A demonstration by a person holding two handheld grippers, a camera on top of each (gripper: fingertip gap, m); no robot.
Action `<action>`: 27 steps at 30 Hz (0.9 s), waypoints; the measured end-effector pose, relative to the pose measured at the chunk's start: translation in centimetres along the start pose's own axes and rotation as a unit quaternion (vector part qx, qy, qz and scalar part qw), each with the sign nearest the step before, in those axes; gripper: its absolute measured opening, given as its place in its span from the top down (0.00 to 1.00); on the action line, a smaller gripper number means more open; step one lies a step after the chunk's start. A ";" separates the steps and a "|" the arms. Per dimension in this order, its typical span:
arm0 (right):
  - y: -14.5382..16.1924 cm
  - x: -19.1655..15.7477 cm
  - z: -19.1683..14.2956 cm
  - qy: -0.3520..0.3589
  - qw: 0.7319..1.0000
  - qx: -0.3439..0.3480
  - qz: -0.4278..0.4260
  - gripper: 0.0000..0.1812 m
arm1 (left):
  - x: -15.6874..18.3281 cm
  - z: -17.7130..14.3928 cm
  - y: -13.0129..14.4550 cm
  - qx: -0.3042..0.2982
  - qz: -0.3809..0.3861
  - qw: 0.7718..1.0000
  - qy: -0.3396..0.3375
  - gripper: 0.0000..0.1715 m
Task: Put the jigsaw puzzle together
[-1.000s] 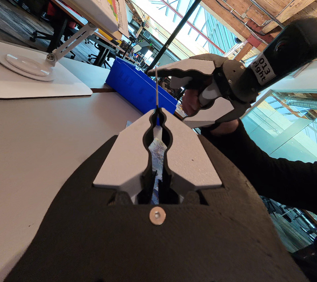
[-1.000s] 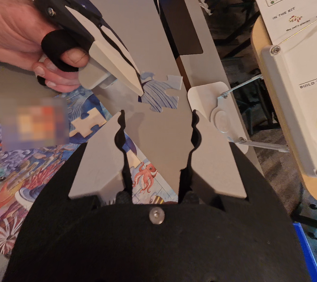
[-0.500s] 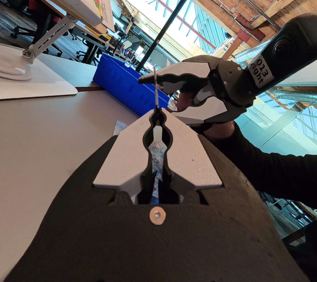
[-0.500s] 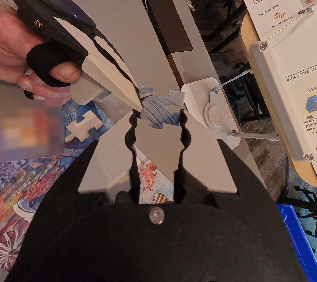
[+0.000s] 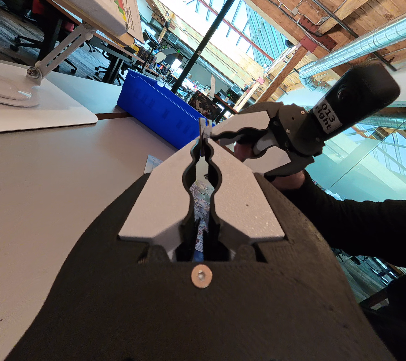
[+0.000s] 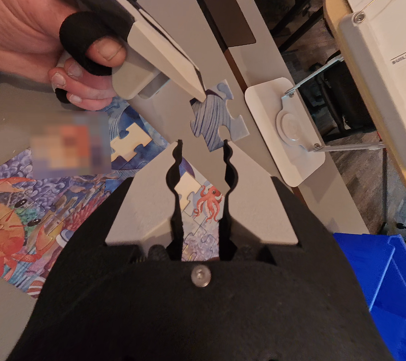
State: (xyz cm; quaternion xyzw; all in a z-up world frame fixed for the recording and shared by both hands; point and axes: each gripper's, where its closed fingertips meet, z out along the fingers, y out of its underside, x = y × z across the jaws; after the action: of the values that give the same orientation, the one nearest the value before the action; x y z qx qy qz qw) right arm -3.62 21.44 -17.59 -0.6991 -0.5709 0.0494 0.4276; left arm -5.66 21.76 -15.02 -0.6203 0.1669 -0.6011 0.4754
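A blue-and-white striped puzzle piece point(image 6: 214, 118) is held in the air above the grey table. My left gripper point(image 5: 201, 144) is shut on it; the piece shows edge-on point(image 5: 201, 130) above the tips. In the right wrist view the left gripper point(image 6: 200, 95) pinches the piece's upper corner. My right gripper point(image 6: 202, 143) is open, with the piece's lower corner just beyond and between its tips. It also shows in the left wrist view point(image 5: 212, 134), tips against the piece. The assembled sea-themed puzzle point(image 6: 66, 207) lies below, with two cream-coloured gaps point(image 6: 129, 144).
A blue bin point(image 5: 158, 109) stands at the table's far side and shows at the lower right in the right wrist view point(image 6: 373, 273). A white stand base point(image 6: 285, 130) carries a tilted instruction board point(image 6: 373, 32). The table edge point(image 6: 274, 65) runs beside it. Both grippers' tips are close together, under 4 cm apart.
My right gripper has narrowed its jaws and moved up to the piece. The left gripper has turned the piece while staying shut on it.
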 end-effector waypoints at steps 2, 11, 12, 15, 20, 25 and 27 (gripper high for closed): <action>0.5 -0.9 0.2 -0.011 1.000 -0.009 -0.002 0.81 | 0.1 -0.1 0.0 -0.001 0.001 1.000 0.002 1.00; 3.9 -2.7 -0.8 -0.083 0.995 -0.051 0.006 0.77 | -0.1 0.1 0.9 -0.032 0.012 0.999 -0.007 1.00; 3.8 -2.0 -1.4 -0.073 0.996 -0.042 0.010 0.76 | -0.2 0.2 1.1 -0.038 0.011 0.999 -0.008 1.00; 2.7 -0.7 -2.6 -0.035 0.999 -0.016 -0.034 0.66 | 0.2 0.6 2.0 -0.061 0.007 0.998 0.001 1.00; 1.8 -1.2 -2.5 -0.037 0.975 -0.043 -0.215 0.60 | 1.5 1.2 4.0 -0.120 0.023 0.992 0.021 1.00; 3.0 -2.0 -1.5 -0.043 0.924 -0.104 -0.366 0.59 | 1.8 1.4 5.2 -0.148 0.014 0.988 0.032 1.00; 3.8 -2.2 -1.2 -0.041 0.905 -0.124 -0.404 0.62 | 1.9 1.3 5.3 -0.152 0.006 0.988 0.040 1.00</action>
State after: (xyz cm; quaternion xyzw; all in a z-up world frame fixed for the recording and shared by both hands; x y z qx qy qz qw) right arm -0.83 19.02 -20.25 -0.4533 -0.8232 -0.1698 0.2968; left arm -2.09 18.16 -17.90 -0.6597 0.2787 -0.5903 0.3723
